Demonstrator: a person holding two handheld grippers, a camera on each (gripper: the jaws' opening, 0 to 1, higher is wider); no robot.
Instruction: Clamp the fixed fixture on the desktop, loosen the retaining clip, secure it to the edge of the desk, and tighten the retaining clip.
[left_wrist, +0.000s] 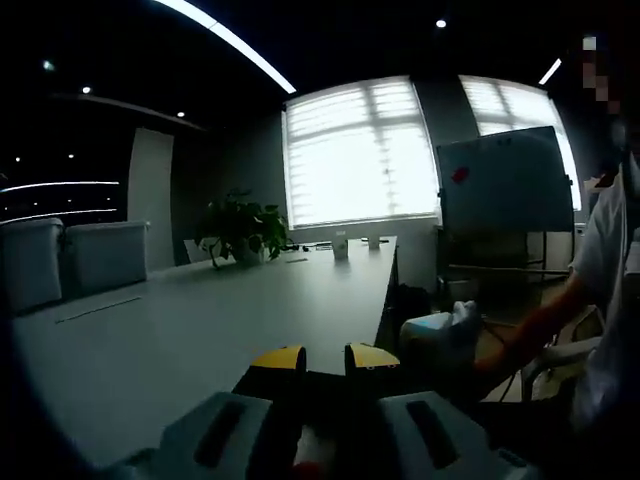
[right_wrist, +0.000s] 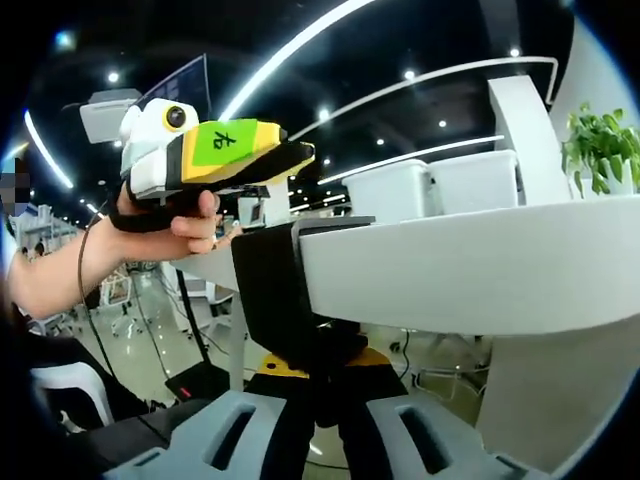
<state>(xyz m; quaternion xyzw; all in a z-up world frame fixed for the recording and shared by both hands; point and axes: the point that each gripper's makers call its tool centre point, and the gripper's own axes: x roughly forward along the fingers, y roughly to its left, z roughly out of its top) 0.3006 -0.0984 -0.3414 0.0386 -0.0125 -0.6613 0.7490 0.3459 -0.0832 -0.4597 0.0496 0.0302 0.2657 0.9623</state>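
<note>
Black C-shaped clamp fixture (right_wrist: 285, 300) sits over edge of long white worktop (right_wrist: 470, 275), upper arm on top surface, lower part below edge. Right tongs (right_wrist: 318, 372), yellow-tipped, clenched on fixture's lower part from beneath. Left tongs (left_wrist: 324, 357), yellow-tipped, hover at worktop (left_wrist: 200, 320) near edge, tips slightly apart, grasping nothing; seen from right gripper view, left tongs (right_wrist: 290, 158) held by person's hand (right_wrist: 185, 225) above fixture. Potted green plant (left_wrist: 240, 232) at worktop's far end.
</note>
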